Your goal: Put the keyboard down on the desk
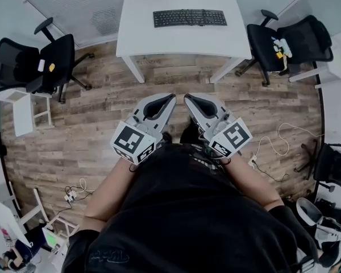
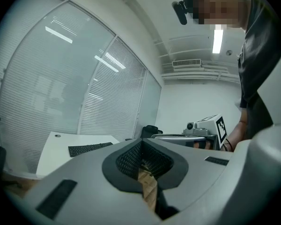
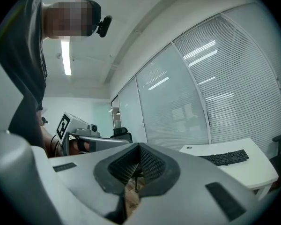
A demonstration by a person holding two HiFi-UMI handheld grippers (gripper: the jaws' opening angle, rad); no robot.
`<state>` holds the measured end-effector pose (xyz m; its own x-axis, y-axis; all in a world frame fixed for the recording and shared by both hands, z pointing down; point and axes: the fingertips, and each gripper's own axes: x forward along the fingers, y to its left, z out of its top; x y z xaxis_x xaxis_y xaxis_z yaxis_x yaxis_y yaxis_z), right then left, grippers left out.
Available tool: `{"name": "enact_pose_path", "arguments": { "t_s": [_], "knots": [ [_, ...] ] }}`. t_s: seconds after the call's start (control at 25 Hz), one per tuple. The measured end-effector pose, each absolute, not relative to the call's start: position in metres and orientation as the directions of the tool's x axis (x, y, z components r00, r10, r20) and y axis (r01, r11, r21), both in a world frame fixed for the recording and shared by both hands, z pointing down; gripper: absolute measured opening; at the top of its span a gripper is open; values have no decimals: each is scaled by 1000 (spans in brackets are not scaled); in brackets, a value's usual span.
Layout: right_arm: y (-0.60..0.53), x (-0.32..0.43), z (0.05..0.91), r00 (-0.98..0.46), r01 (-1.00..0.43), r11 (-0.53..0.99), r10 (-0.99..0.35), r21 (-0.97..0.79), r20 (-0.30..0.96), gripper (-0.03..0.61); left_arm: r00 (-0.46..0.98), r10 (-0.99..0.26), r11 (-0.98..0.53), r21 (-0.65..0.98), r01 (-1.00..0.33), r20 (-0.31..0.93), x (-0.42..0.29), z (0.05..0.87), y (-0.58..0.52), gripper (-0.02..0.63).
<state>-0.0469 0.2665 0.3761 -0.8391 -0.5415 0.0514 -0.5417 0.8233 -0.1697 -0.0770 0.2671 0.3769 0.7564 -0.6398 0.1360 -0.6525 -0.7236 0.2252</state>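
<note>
A black keyboard lies flat on the white desk at the far side of the room, well away from both grippers. It also shows in the left gripper view as the keyboard and in the right gripper view as the keyboard. My left gripper and right gripper are held close to the person's body over the wood floor, tips almost side by side. Both are shut with nothing between the jaws, as seen at the left gripper and the right gripper.
Black office chairs stand left and right of the desk, and another chair at the right edge. Cables and a power strip lie on the wood floor. A white shelf stands at left.
</note>
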Motion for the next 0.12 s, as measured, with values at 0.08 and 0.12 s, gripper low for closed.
{"name": "enact_pose_path", "arguments": {
  "t_s": [0.08, 0.12],
  "knots": [
    [269, -49, 374, -841, -539, 826, -538, -167, 53, 23, 758, -638, -727, 218, -651, 138, -78, 375, 270, 15],
    [271, -50, 374, -842, -537, 827, -536, -165, 53, 23, 758, -637, -728, 214, -651, 139, -78, 375, 271, 15]
  ]
}}
